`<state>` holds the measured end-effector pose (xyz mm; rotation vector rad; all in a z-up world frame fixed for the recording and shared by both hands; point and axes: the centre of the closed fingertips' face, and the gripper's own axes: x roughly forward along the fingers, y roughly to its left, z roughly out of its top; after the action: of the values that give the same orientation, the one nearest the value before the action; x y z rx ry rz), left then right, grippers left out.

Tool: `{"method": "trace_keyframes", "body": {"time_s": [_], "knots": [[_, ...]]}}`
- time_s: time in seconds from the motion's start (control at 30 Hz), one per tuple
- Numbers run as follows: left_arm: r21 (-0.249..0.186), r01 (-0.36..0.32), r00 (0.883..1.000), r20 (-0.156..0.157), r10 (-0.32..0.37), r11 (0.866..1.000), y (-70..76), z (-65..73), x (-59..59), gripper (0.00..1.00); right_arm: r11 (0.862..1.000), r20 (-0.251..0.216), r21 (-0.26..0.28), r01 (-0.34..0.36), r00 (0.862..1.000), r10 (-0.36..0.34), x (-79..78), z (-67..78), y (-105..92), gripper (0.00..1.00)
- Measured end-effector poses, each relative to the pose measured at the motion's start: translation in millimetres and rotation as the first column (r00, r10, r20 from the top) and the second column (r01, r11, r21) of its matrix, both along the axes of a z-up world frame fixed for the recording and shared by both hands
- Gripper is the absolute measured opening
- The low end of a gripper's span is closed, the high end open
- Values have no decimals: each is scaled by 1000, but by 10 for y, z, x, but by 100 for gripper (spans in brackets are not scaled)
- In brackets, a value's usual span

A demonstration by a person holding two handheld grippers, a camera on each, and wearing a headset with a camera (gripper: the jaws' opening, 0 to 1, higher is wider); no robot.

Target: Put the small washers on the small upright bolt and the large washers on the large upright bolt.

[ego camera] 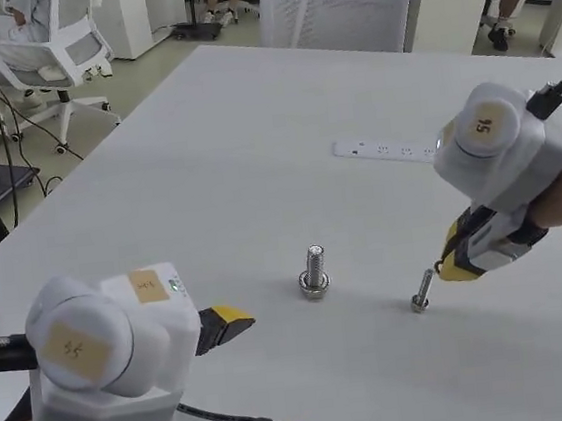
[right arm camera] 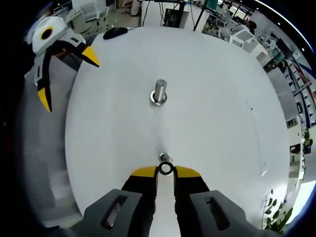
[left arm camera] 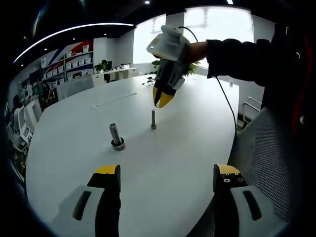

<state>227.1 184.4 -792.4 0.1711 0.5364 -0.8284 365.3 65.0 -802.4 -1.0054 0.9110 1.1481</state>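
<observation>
The large upright bolt (ego camera: pixel 313 269) stands mid-table with a wider ring at its base. To its right is the small upright bolt (ego camera: pixel 422 291). My right gripper (ego camera: pixel 450 265) hangs just above and right of the small bolt. In the right gripper view its jaws (right arm camera: pixel 165 172) are shut on a small washer (right arm camera: pixel 165 169), directly over the small bolt (right arm camera: pixel 164 158), with the large bolt (right arm camera: pixel 159 91) beyond. My left gripper (ego camera: pixel 273 377) is open and holds nothing at the near left. Its own view shows the large bolt (left arm camera: pixel 116 137), the small bolt (left arm camera: pixel 153 119) and the right gripper (left arm camera: pixel 163 96).
A white power strip (ego camera: pixel 385 149) lies on the table behind the bolts. A grey chair (ego camera: pixel 336 19) stands at the far edge and a white office chair (ego camera: pixel 43 54) at the back left. The white tabletop (ego camera: pixel 207 178) spreads wide around the bolts.
</observation>
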Motion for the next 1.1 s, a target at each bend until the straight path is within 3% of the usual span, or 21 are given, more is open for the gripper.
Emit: {"method": "trace_keyframes", "body": {"time_s": [1.1], "knots": [[-3,-13,1000,-8,13,1000,32,5,18,76,999,-33,-37,-30,999,29,104,-159,71,14]]}}
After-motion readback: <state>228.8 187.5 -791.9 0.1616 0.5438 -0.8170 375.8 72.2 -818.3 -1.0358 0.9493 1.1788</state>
